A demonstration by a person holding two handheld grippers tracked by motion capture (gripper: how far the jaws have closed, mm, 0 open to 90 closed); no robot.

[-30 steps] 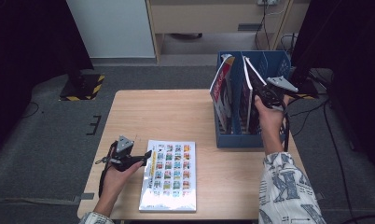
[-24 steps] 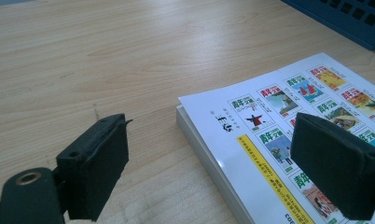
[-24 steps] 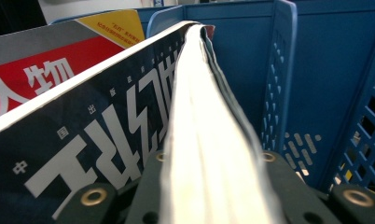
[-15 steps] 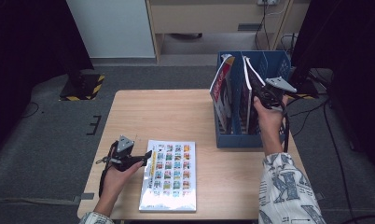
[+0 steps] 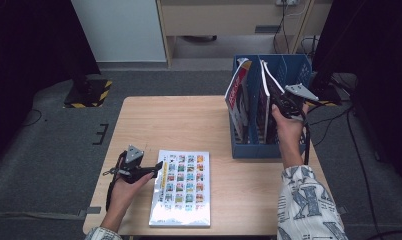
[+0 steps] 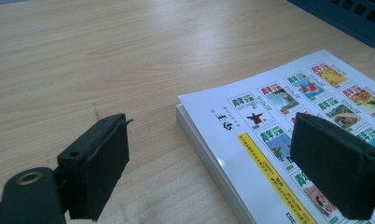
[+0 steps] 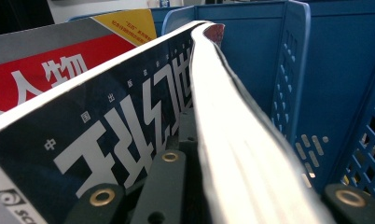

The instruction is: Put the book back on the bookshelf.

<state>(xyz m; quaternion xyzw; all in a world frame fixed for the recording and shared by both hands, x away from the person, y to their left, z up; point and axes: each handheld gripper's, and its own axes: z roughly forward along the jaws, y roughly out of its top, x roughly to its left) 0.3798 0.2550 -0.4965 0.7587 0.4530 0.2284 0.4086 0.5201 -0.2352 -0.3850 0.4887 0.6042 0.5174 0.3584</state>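
A thick white book (image 5: 181,187) (image 6: 288,116) with a grid of small coloured cover pictures lies flat near the table's front edge. My left gripper (image 5: 156,167) (image 6: 209,168) is open at the book's left edge, one pad (image 6: 99,163) over bare wood and the other over the cover. At the right, my right gripper (image 5: 279,97) (image 7: 232,154) is shut on a dark magazine (image 5: 266,95) (image 7: 106,130) with white lettering. That magazine stands tilted in a blue slotted file rack (image 5: 254,150) (image 7: 316,70).
A red, grey and yellow magazine (image 5: 237,90) (image 7: 45,70) leans in the rack's left slot. The wooden table (image 5: 179,120) is bare between book and rack. The rack's corner (image 6: 344,18) is in the left gripper view. Cables trail on the floor to the right.
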